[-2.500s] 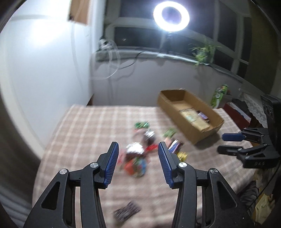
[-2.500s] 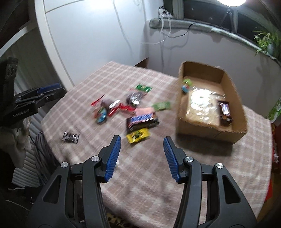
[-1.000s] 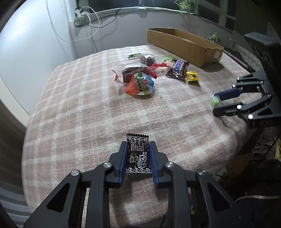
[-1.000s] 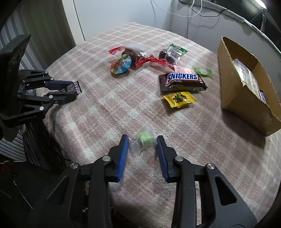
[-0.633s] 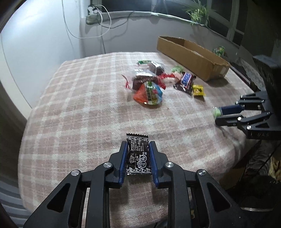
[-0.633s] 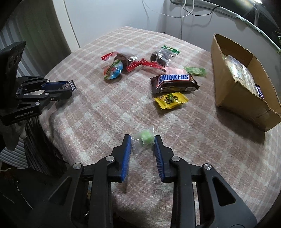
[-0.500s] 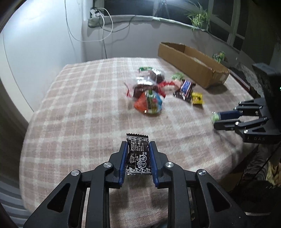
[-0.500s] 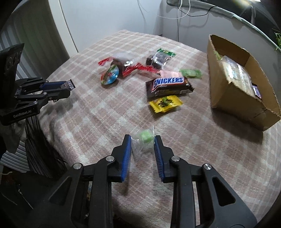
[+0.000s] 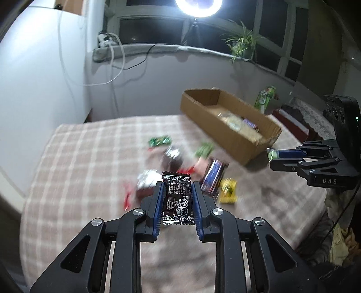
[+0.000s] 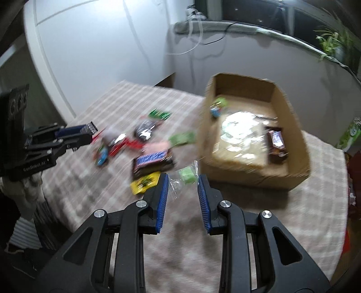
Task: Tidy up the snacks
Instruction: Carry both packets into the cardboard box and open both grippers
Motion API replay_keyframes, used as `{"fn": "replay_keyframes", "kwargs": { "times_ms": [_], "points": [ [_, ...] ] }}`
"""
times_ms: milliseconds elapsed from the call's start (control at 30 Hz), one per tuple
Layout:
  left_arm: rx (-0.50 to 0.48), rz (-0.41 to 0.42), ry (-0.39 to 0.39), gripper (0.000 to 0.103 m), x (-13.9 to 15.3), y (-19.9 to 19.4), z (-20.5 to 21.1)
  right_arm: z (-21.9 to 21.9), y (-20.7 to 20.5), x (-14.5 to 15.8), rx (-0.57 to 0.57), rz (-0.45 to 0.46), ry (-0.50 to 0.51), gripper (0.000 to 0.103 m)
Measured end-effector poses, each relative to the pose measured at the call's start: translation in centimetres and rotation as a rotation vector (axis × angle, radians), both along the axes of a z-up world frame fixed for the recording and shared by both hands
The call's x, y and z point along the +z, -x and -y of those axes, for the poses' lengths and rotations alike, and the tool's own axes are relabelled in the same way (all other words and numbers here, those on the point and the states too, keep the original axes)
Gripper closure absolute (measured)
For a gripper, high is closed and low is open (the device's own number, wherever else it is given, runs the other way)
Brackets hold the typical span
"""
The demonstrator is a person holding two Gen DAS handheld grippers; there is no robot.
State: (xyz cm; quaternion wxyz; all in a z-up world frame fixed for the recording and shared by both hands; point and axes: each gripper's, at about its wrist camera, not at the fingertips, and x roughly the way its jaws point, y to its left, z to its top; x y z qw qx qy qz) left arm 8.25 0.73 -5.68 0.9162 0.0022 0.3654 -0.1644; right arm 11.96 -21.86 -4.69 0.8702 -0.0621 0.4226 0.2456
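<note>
My left gripper is shut on a black snack packet and holds it above the checked table. My right gripper is shut on a clear-wrapped green candy, lifted just in front of the cardboard box. The box also shows in the left wrist view and holds a large pale packet and a dark bar. Loose snacks lie on the table: a Snickers bar, a yellow packet, green packets and red-wrapped sweets. The right gripper shows in the left view, the left one in the right view.
The checked tablecloth covers a round table whose edge drops off near both grippers. A white wall and a windowsill with cables stand behind. A green carton stands beyond the box. A ring light shines above.
Both grippers have risen and moved forward toward the box with their snacks still held. The view is blurred from the motion.
</note>
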Motion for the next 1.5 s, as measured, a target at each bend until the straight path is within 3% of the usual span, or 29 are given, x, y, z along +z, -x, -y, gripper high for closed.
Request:
{"fn": "replay_keyframes", "kwargs": {
  "times_ms": [433, 1067, 1200, 1300, 1367, 1500],
  "points": [
    [-0.086, 0.033, 0.059, 0.081, 2.3, -5.8, 6.2, 5.8, -5.8, 1.6, -0.135, 0.028, 0.011, 0.075],
    [-0.175, -0.033, 0.027, 0.081, 0.2, -10.4, 14.5, 8.9, -10.1, -0.9, -0.194, -0.022, 0.031, 0.075],
    [-0.181, -0.028, 0.006, 0.08, 0.1, -10.4, 15.2, 9.0, -10.2, -0.9, -0.205, -0.013, 0.036, 0.065],
    [-0.176, -0.029, -0.003, 0.071, 0.2, -10.4, 15.4, 9.1, -10.0, -0.7, -0.21, -0.009, 0.038, 0.06],
    [-0.168, -0.029, -0.003, 0.06, 0.2, -10.4, 15.3, 9.1, -9.9, -0.6, -0.212, -0.005, 0.039, 0.06],
    [-0.159, -0.023, 0.01, 0.059, 0.5, -10.4, 14.9, 8.9, -9.4, -0.2, -0.209, 0.001, 0.039, 0.06]
  ]
}}
